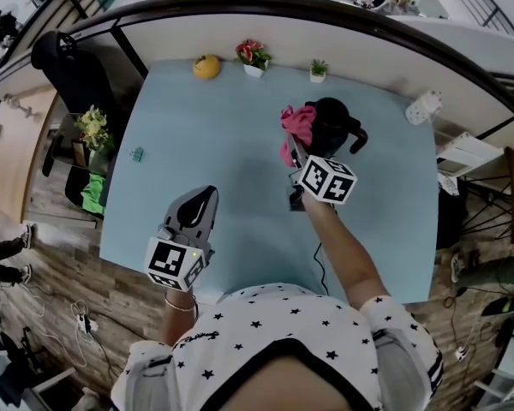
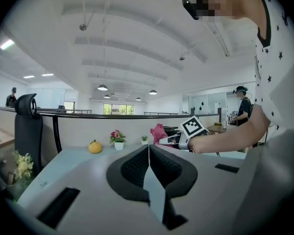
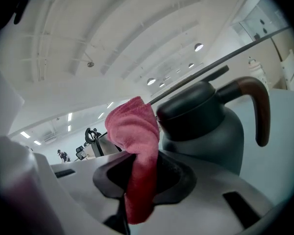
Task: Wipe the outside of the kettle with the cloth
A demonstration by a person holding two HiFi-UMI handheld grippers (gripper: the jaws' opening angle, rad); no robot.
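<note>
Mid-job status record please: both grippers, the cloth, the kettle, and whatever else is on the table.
left gripper: shut, empty, held over the near-left part of the table, away from the kettle
right gripper: shut on the cloth
cloth: pink, bunched above the jaws, by the kettle's side opposite its handle; contact not certain
kettle: dark, upright on the table
table: light blue
back edge: yellow fruit, potted flowers, small green plant
</note>
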